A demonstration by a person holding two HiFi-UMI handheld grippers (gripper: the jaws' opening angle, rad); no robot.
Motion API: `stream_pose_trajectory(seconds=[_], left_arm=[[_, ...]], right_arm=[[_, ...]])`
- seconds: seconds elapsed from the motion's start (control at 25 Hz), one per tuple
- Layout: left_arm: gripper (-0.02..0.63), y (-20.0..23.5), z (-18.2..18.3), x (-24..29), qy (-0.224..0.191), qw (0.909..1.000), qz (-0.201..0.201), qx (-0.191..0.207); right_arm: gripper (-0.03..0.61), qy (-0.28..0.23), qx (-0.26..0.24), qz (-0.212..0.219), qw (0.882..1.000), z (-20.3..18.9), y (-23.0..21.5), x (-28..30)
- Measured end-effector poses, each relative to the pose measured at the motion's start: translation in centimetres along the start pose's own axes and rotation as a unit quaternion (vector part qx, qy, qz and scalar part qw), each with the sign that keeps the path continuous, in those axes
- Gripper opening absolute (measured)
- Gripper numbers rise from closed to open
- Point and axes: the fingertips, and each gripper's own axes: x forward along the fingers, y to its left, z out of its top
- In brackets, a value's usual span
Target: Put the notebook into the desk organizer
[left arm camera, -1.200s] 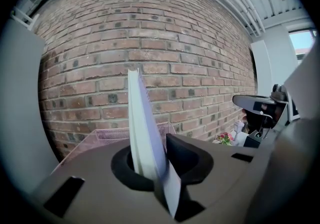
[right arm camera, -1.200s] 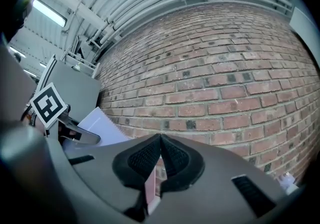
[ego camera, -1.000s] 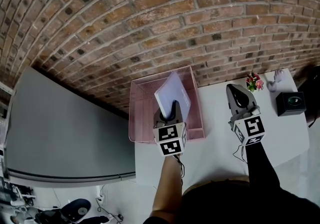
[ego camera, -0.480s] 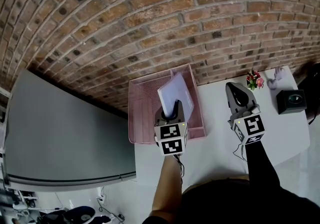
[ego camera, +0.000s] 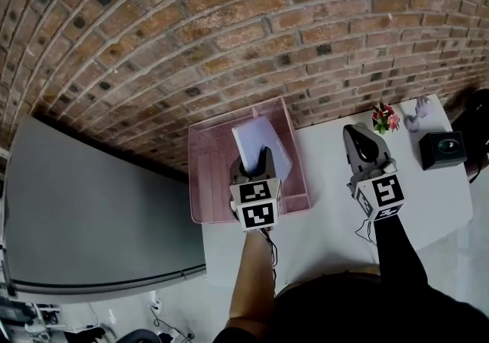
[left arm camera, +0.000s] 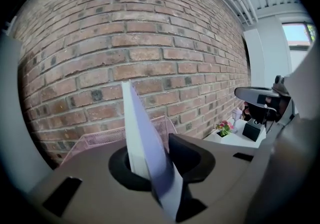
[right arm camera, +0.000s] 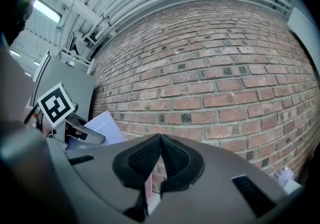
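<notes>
No word, number or brand name can be read in any view before you. The only signs are black-and-white square markers, patterns rather than letters. In the head view, two marker faces show on the cube (ego camera: 256, 205) of your left gripper (ego camera: 258, 164), at about 6 o'clock from centre. Two more show on the cube (ego camera: 380, 198) of your right gripper (ego camera: 355, 134), at about 4 o'clock. In the right gripper view, one such marker (right arm camera: 55, 106) shows at 9 o'clock. The black box (ego camera: 443, 149) bears a pale mark, too small to read.
</notes>
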Motion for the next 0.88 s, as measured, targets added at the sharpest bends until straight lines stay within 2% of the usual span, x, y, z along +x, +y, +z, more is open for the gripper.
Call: stream_pose_trajectory(seconds=[0.2,0.32,0.52,0.76,0.88], left_arm=[[0.120,-0.7,0.4,0.2,0.018,0.9985,-0.007,0.051],[0.107,-1.4,0.2,0.3,0.020,0.9982,-0.027,0.050],[0.110,-1.2,0.2,0.8,0.018,0.9982,-0.019,0.054],[0.092,-2.6,0.0,0.4,0.050,0.9943,-0.070,0.063],[0.098,-2.2,-0.3,0.8,0.049,0.9949,-0.061,0.063]], right_arm=[[0.021,0.003,0.000,0.002,1.000,-0.3,-0.1,0.3],[0.021,0.004,0.000,0.006,1.000,-0.3,0.1,0.5],[0.021,0.004,-0.002,0.015,1.000,-0.2,0.6,0.9],[0.021,0.007,-0.005,0.022,1.000,-0.2,0.9,1.0],[0.021,0.007,0.000,0.021,1.000,-0.4,0.9,1.1]])
